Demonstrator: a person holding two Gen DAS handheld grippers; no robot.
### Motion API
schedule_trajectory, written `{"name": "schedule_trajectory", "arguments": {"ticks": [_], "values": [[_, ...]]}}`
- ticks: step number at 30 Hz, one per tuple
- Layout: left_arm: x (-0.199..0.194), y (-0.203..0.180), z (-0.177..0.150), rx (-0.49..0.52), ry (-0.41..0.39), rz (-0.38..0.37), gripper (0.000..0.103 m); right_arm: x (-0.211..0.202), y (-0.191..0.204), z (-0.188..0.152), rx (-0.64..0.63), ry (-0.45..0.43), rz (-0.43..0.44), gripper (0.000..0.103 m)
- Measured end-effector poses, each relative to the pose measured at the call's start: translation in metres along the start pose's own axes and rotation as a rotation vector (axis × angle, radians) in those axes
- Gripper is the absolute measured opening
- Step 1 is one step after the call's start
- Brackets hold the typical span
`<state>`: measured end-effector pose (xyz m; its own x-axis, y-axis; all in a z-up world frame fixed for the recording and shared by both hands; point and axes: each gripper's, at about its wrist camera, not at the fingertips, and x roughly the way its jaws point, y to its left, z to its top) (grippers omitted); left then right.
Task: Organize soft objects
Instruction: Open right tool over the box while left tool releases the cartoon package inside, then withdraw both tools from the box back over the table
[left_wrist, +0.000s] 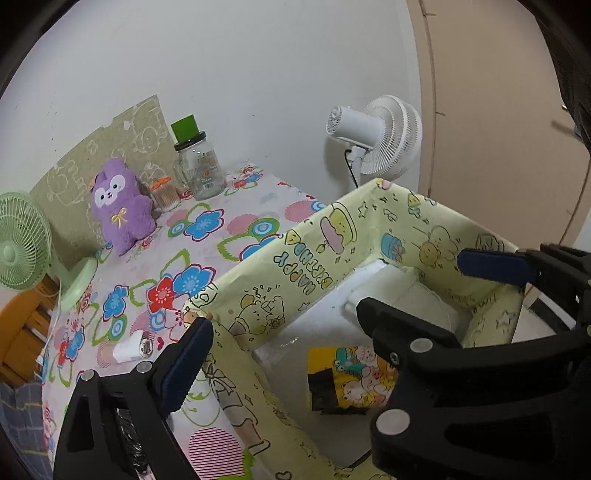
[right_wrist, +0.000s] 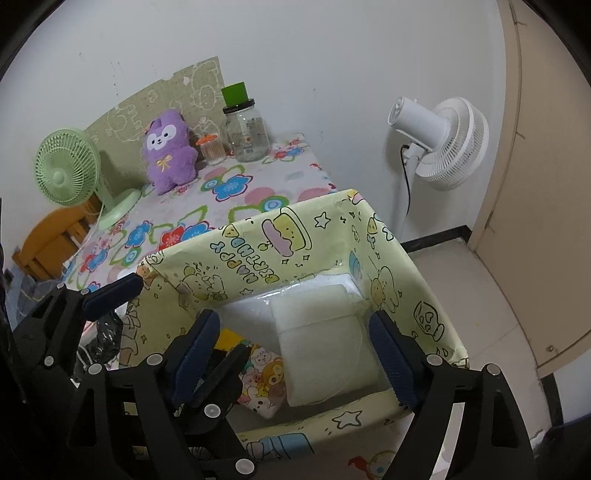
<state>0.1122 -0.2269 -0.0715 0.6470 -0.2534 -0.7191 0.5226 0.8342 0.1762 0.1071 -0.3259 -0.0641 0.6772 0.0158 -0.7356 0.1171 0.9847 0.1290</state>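
hovering over the yellow box (right_wrist: 258, 236), both grippers are standing with fingers wide apart, gripping nothing. the right gripper (right_wrist: 295, 354) is sitting above a white pad (right_wrist: 321, 339) lying inside the box, beside a cartoon pouch (right_wrist: 264, 384). the left gripper (left_wrist: 332, 299) is straddling the box's wall. a purple plush (left_wrist: 120, 210) is sitting far back on the floral table (left_wrist: 207, 251).

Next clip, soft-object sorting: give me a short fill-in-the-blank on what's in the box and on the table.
1. The purple plush toy sits on the ____ tablecloth.
2. Inside the yellow box lies a ____ pillow beside a cartoon-print pouch.
3. The glass jar has a ____ lid.
4. Both the left gripper and the right gripper have ____ jaws.

Missing words: floral; white; green; open
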Motion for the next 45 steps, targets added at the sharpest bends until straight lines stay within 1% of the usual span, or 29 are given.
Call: {"name": "schedule_trajectory", "arguments": {"ticks": [11,15,17,19,21,24,27,32,39,45], "values": [[-0.004,0.008,-0.007,0.064,0.0,-0.022,0.096,-0.007,0.011,-0.011,0.039,-0.019,-0.018,0.085],[-0.007,0.013,-0.01,0.078,-0.003,-0.03,0.096,-0.009,0.017,-0.014,0.048,-0.011,-0.019,0.085],[-0.008,0.015,-0.012,0.085,-0.007,-0.036,0.095,-0.011,0.021,-0.015,0.054,-0.012,-0.005,0.085],[-0.012,0.017,-0.013,0.086,-0.015,-0.026,0.096,-0.014,0.024,-0.014,0.06,-0.019,0.014,0.085],[-0.019,0.022,-0.013,0.069,-0.034,-0.024,0.096,-0.02,0.031,-0.012,0.042,-0.041,0.005,0.085],[-0.03,0.031,-0.015,0.037,-0.055,-0.048,0.095,-0.028,0.043,-0.011,0.0,-0.066,-0.011,0.085],[-0.04,0.038,-0.018,0.023,-0.069,-0.036,0.095,-0.035,0.057,-0.011,-0.023,-0.084,-0.006,0.086],[-0.055,0.056,-0.025,-0.028,-0.085,-0.027,0.095,-0.043,0.076,-0.013,-0.046,-0.108,0.003,0.09],[-0.073,0.079,-0.038,-0.075,-0.098,-0.01,0.095,-0.055,0.107,-0.015,-0.094,-0.131,0.014,0.091],[-0.091,0.099,-0.052,-0.116,-0.116,0.006,0.096,-0.064,0.131,-0.022,-0.129,-0.16,0.02,0.096]]}}
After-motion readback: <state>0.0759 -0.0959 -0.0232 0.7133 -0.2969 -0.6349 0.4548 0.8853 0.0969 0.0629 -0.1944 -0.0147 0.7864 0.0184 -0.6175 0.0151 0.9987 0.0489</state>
